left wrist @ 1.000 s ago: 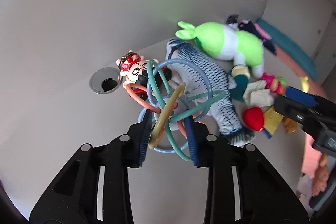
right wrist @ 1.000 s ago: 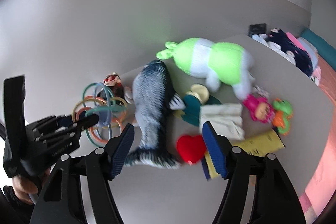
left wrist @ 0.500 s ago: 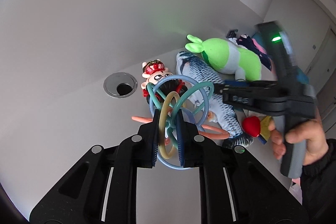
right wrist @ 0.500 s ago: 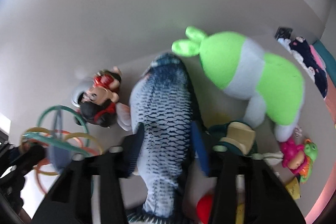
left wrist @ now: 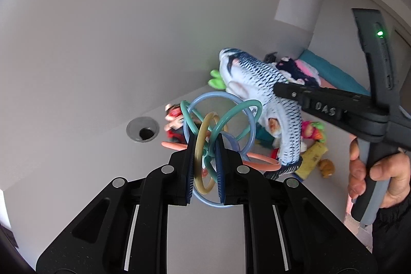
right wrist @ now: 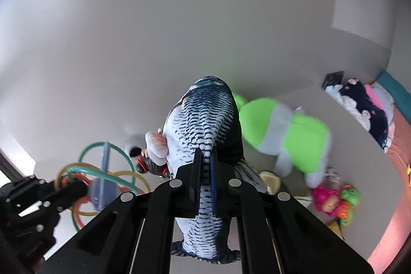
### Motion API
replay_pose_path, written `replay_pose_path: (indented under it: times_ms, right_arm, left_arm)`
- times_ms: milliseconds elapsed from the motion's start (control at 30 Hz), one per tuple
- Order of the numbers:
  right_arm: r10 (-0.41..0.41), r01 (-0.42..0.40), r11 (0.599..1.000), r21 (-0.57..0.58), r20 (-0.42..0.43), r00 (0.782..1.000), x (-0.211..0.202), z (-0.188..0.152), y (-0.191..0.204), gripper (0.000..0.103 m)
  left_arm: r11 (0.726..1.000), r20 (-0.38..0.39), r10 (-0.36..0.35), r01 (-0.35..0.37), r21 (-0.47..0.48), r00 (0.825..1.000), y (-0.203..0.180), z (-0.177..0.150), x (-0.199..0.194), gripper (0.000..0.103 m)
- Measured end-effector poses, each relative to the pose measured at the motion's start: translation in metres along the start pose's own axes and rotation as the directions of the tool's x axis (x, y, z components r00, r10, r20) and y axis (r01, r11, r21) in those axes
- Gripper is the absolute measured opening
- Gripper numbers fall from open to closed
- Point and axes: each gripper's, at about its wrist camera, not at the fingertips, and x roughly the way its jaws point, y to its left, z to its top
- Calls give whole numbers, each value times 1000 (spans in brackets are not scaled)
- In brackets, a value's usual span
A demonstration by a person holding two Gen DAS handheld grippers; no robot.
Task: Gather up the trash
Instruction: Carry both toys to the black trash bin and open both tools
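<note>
My left gripper [left wrist: 204, 143] is shut on a toy of coloured loops [left wrist: 226, 117], pinching its tan and teal rings and holding it above the grey table [left wrist: 77, 171]. My right gripper [right wrist: 204, 157] is shut on the back of a blue-and-white plush fish [right wrist: 203, 117], which hangs lifted off the table, tail down. In the left wrist view the plush fish [left wrist: 259, 94] dangles from the right gripper [left wrist: 278, 89], gripped by a hand [left wrist: 370, 171]. In the right wrist view the ring toy [right wrist: 102, 171] shows at lower left, in the left gripper.
A green-and-white plush [right wrist: 290, 135], a red-capped figure [left wrist: 174, 120], a pink and green doll [right wrist: 334, 199] and a yellow packet [left wrist: 310, 158] lie on the table. A round cable hole [left wrist: 142, 129] sits by the wall. Folded clothes [right wrist: 364, 104] lie at the far right.
The left gripper closed on the ring toy and raised it. The right gripper swung left from the red heart, closed on the plush fish and lifted it off the table.
</note>
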Motion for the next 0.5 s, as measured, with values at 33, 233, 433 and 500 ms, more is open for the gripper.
replay_pose_path:
  times_ms: [33, 233, 433, 500]
  right_arm:
    - [-2, 2, 1000, 11, 16, 1000, -13, -2, -5, 7]
    - [-47, 40, 996, 77, 86, 995, -82, -27, -39, 7]
    - [-154, 134, 978, 159, 122, 980, -145, -74, -86, 7]
    - [-203, 177, 966, 190, 128, 971, -166, -93, -104, 7]
  left_arm:
    - [1000, 8, -6, 6, 11, 1000, -7, 0, -7, 14]
    - [996, 31, -62, 60, 73, 998, -59, -3, -25, 14]
    - [973, 17, -164, 159, 169, 986, -131, -22, -32, 14]
    - [957, 2, -213, 209, 201, 977, -161, -30, -31, 14]
